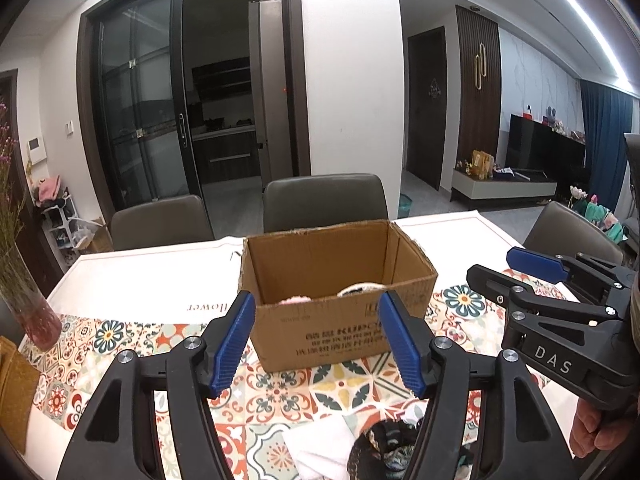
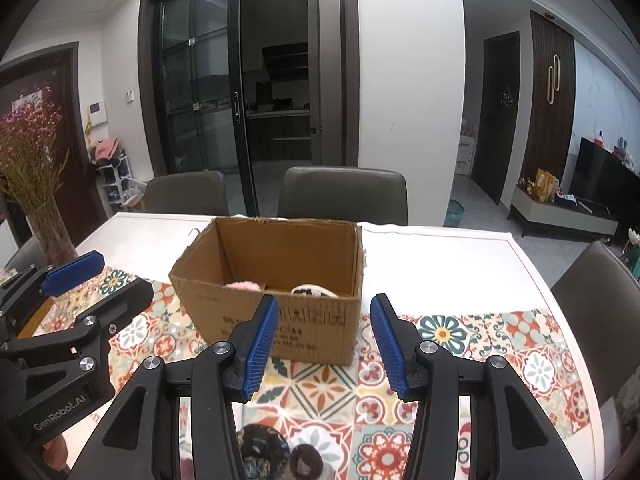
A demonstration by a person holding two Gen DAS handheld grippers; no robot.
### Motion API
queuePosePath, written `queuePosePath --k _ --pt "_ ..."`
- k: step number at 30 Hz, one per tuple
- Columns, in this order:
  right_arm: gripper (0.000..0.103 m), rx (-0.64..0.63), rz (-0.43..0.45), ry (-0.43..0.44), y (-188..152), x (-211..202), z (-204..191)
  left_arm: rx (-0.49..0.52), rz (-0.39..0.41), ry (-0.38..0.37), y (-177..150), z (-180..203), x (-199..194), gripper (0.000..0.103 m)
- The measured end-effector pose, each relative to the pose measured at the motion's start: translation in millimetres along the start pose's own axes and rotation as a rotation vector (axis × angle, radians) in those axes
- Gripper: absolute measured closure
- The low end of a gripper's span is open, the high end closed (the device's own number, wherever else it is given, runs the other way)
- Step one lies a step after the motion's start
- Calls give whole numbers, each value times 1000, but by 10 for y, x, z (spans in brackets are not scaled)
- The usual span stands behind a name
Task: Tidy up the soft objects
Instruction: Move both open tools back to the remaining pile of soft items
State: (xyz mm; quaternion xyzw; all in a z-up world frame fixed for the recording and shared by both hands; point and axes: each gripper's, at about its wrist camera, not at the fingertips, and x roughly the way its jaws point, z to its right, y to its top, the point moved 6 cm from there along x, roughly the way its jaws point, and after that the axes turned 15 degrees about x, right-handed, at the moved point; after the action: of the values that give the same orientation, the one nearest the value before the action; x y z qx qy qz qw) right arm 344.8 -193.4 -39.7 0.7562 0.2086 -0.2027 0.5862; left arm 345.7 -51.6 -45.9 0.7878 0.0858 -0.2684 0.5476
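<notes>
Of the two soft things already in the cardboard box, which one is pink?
The fluffy pink item on the left side of the open brown cardboard box floor. The other, to its right, is a white-and-dark fabric piece.

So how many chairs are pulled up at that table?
3 in view: two grey chairs side by side behind the far edge, left chair and middle chair, plus a third chair at the right end. Others may be out of view.
</notes>
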Motion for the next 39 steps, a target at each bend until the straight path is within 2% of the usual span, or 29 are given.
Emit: queuePosePath --k 9,23,39 --pt "54 -12 -60 6 -244 -40 63 21 -38 2 -211 158 -132 38" --pt "54 -43 -149 8 -610 -92 181 26 -128 -45 -574 379 -216 37" --pt "54 -87 -306 29 -1079 52 326 41 -234 -88 -983 721 -154 36"
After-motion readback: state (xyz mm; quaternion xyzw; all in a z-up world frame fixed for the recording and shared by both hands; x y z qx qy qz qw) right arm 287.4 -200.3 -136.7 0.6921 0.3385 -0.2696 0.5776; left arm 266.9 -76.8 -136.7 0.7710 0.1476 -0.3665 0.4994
